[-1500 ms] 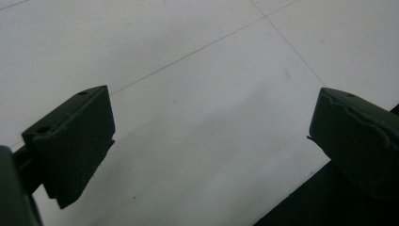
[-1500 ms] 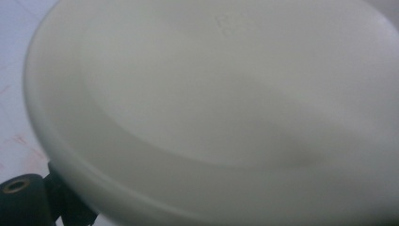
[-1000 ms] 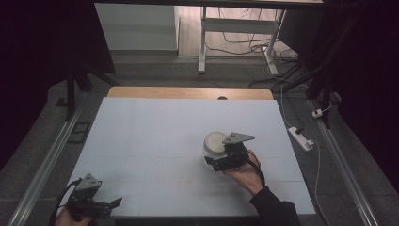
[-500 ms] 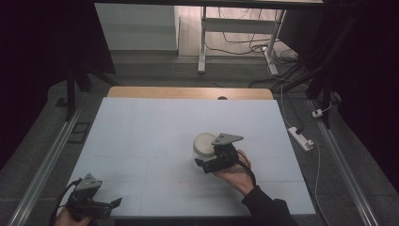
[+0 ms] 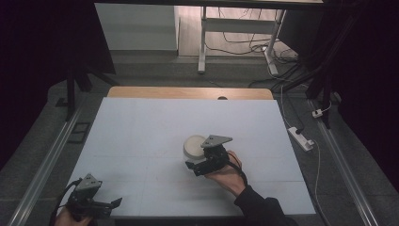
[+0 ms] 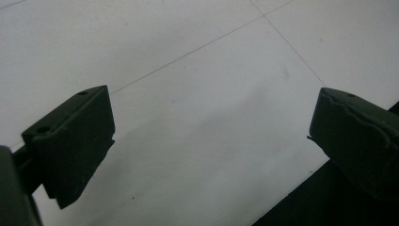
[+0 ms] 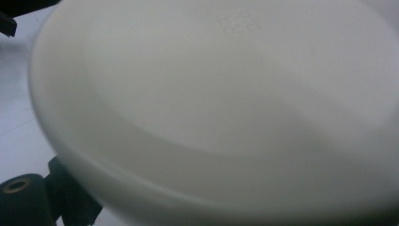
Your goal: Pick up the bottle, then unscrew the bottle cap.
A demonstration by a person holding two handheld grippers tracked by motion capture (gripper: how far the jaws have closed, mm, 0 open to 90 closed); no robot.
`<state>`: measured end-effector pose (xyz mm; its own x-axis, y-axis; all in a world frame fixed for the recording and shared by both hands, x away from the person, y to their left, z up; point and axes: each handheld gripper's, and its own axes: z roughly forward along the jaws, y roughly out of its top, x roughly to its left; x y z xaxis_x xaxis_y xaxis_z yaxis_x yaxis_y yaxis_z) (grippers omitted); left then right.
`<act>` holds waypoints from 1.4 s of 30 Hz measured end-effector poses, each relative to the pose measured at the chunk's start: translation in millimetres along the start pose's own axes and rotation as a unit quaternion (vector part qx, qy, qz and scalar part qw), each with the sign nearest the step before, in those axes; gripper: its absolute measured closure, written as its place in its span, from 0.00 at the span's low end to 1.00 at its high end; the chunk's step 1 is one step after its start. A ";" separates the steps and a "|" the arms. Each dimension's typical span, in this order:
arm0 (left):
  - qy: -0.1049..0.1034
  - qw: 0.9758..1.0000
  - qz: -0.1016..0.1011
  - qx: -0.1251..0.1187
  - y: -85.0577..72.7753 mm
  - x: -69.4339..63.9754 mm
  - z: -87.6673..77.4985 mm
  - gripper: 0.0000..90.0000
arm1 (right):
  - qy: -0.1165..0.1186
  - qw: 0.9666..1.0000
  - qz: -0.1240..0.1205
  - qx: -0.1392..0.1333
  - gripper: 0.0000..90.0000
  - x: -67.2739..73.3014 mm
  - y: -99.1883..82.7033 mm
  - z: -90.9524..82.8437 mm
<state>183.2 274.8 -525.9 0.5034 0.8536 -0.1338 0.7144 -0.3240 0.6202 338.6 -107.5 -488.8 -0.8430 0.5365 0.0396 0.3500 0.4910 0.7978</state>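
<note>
A white round container [image 5: 193,145] is near the middle of the white tabletop [image 5: 155,117], slightly right of centre. My right gripper [image 5: 195,161] comes at it from the near right, held by a hand in a dark sleeve, and is shut on it. Up close in the right gripper view, the container's pale smooth face [image 7: 226,103] is blurred, with one black finger [image 7: 28,197] under its lower left edge. My left gripper [image 5: 110,206] stays at the table's near left corner. Its jaws are wide apart over bare table, so it is open [image 6: 207,136].
A wooden strip [image 5: 188,92] runs along the table's far edge. On the floor to the right lies a white power strip [image 5: 301,137] with cables. A white stand [image 5: 202,42] is behind the table. Metal rails [image 5: 47,165] flank both sides.
My right gripper has moved left and slightly toward the near edge, and the white container has gone with it. The left gripper has stayed put.
</note>
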 end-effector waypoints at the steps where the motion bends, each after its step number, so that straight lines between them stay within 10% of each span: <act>1: 0.000 1.000 0.000 0.000 0.0 0.0 0.0 0.02 | 0.000 1.000 0.000 0.000 0.07 0.0 0.0 0.0; 27: -0.043 0.998 -0.017 -0.034 1.1 5.3 -4.1 0.00 | 0.007 1.000 -0.016 0.001 0.07 8.1 1.7 4.5; 42: -0.077 0.995 0.024 -0.053 13.0 1.2 -1.7 0.00 | 0.012 1.000 -0.020 0.003 0.07 10.8 1.9 4.3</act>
<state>192.3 272.3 -516.6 0.6103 0.7626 -0.2146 0.6365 -0.3108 0.7059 331.9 -97.9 -489.5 -0.8658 0.4999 0.0209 0.3173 0.5162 0.7955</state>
